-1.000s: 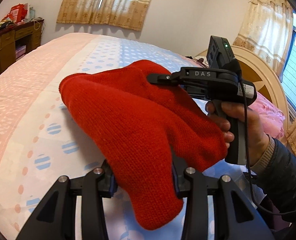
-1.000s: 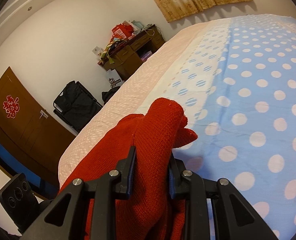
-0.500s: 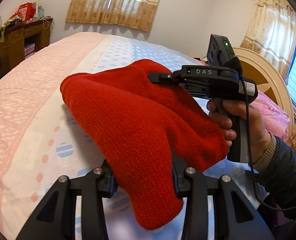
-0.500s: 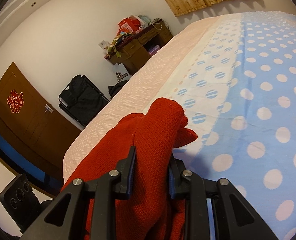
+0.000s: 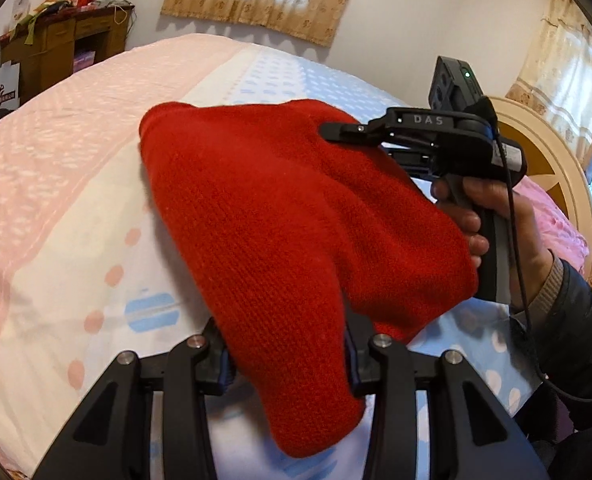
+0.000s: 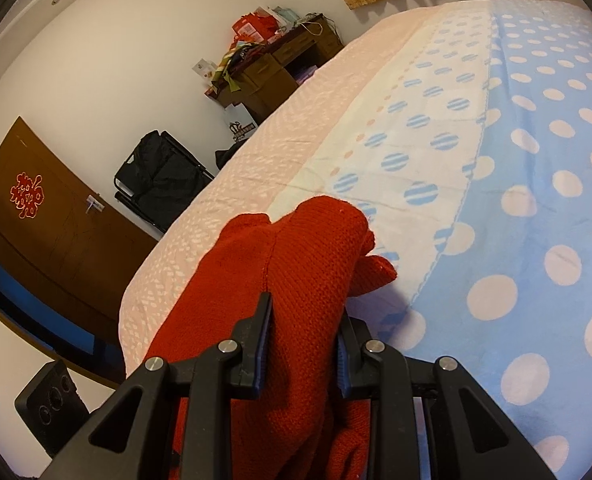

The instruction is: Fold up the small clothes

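Both claws have sunk toward the bed [image 5: 55, 208] | left claw [image 5: 287, 354], jaws just easing apart, and right claw [image 6: 304, 344] clamp the red knit garment [image 5: 279, 216] aloft | step: carrying (mid-fold) | next: lay flat.

Bed [image 5: 75, 184] is the work surface: quilt cover in lengthwise bands, pink textured band [image 6: 255, 168] on the desk side, then a cream strip with blue striped dots and small pink dots [image 6: 412, 148], then light blue with pale pink polka dots [image 6: 536, 220]. A pink patterned pillow or bedding piece [image 5: 556, 224] lies at the head end against the cream and wood headboard [image 5: 536, 148]. Whether the red knit garment [image 5: 279, 216] touches the cover can't be told; its lower edge hangs close above the cream and blue bands.
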